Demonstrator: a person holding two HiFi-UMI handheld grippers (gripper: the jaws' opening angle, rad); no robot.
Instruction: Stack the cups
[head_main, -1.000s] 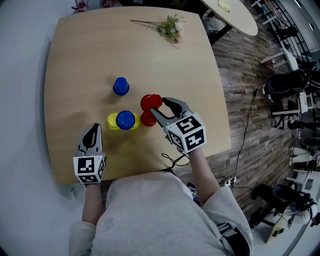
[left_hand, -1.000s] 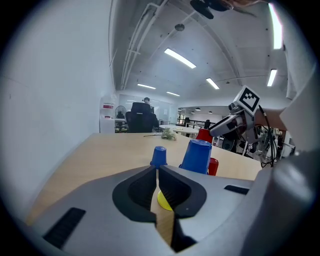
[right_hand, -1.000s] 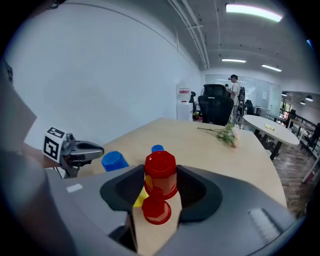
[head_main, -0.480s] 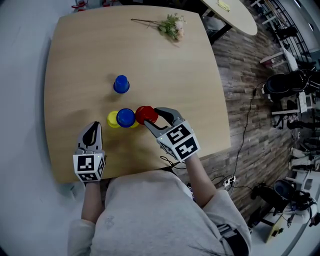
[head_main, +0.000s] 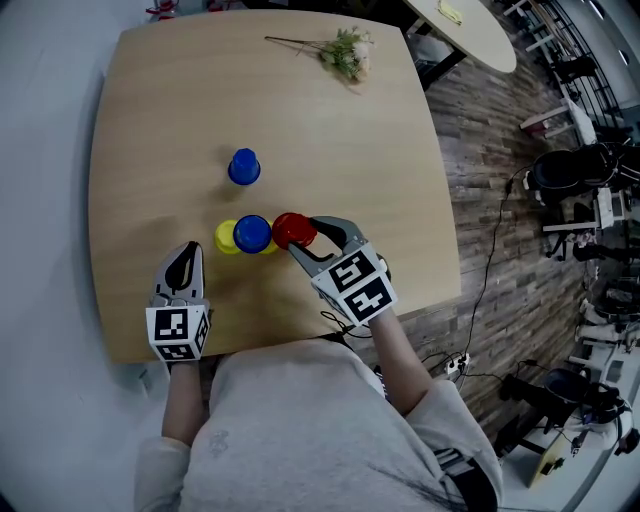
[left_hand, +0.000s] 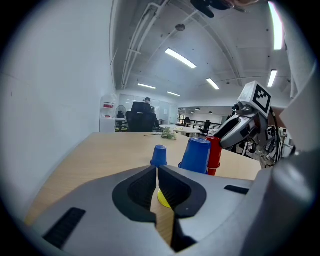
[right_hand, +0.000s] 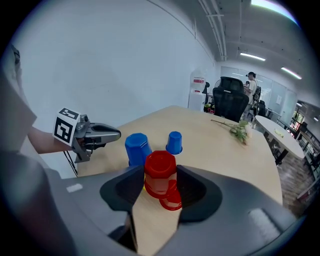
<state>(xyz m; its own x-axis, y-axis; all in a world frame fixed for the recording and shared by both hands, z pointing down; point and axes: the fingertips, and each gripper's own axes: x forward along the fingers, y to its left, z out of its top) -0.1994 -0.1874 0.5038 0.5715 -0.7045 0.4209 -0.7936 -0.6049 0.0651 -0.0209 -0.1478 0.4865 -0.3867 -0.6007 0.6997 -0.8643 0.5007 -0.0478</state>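
Note:
My right gripper (head_main: 299, 234) (right_hand: 160, 181) is shut on an upside-down red cup (head_main: 293, 229) (right_hand: 160, 175). It holds that cup directly over a second red cup (right_hand: 173, 200), whose rim shows just below. Close to the left stands an upside-down blue cup (head_main: 252, 234) (right_hand: 137, 147) (left_hand: 196, 154) on top of a yellow cup (head_main: 226, 238) (left_hand: 162, 198). A smaller-looking blue cup (head_main: 243, 167) (right_hand: 174, 142) (left_hand: 159, 155) stands alone farther back. My left gripper (head_main: 186, 258) (left_hand: 156, 173) rests shut and empty near the table's front edge, pointing at the yellow cup.
The wooden table (head_main: 170, 100) carries a sprig of flowers (head_main: 344, 51) (right_hand: 238, 131) at its far side. A second table (head_main: 470, 30) and office equipment stand to the right over the plank floor. The person's torso is close against the table's near edge.
My right gripper has carried the red cup left and toward me, from beside the other red cup to over it. The left gripper has stayed still.

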